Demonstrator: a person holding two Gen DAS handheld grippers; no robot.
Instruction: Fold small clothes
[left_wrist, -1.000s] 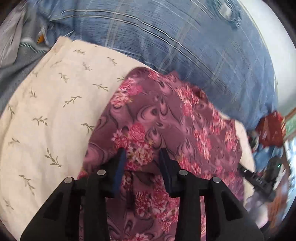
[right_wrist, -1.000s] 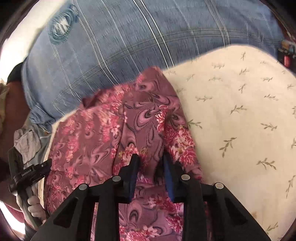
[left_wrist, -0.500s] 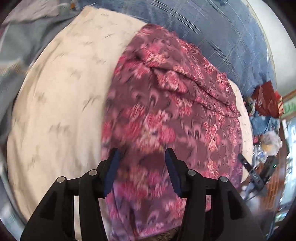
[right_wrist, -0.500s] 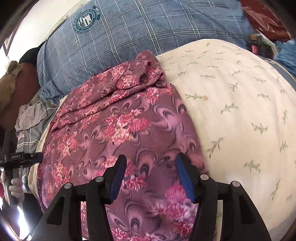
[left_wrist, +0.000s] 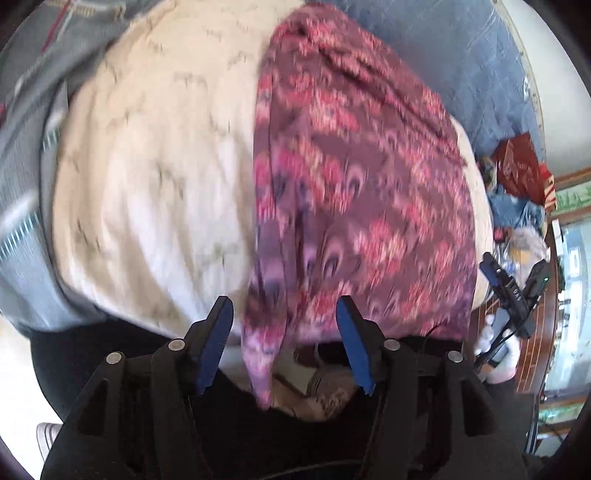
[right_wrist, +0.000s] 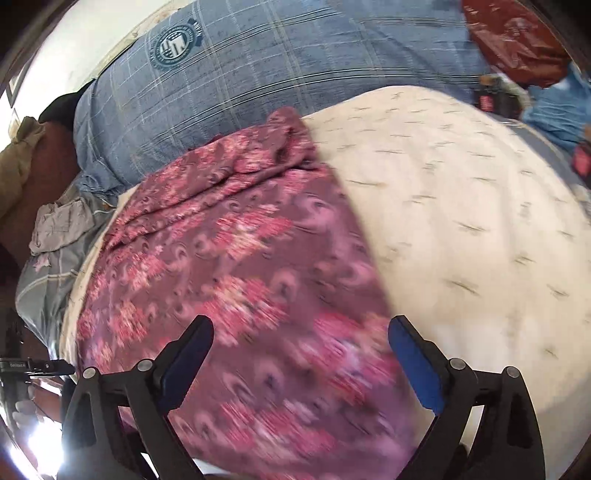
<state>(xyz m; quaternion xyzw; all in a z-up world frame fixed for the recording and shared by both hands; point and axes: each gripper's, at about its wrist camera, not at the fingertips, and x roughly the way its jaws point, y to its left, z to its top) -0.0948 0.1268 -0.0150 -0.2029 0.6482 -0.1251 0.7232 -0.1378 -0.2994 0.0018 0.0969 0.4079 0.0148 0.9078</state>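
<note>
A purple garment with pink flowers (left_wrist: 362, 192) lies spread on a cream pillow with a leaf print (left_wrist: 155, 177); its near end hangs over the pillow's front edge. It also shows in the right wrist view (right_wrist: 243, 273) on the same pillow (right_wrist: 461, 229). My left gripper (left_wrist: 284, 339) is open and empty, drawn back above the hanging end. My right gripper (right_wrist: 299, 350) is wide open and empty above the garment's near part. Both views are blurred by motion.
A blue checked cover (right_wrist: 295, 70) lies behind the pillow. Grey cloth (left_wrist: 22, 155) lies to the left. A red bag (left_wrist: 521, 166) and clutter sit at the right. The other gripper (left_wrist: 513, 295) shows at the right edge.
Both grippers let go of the garment, opened wide and pulled back toward me. The garment now lies spread flat on the pillow.
</note>
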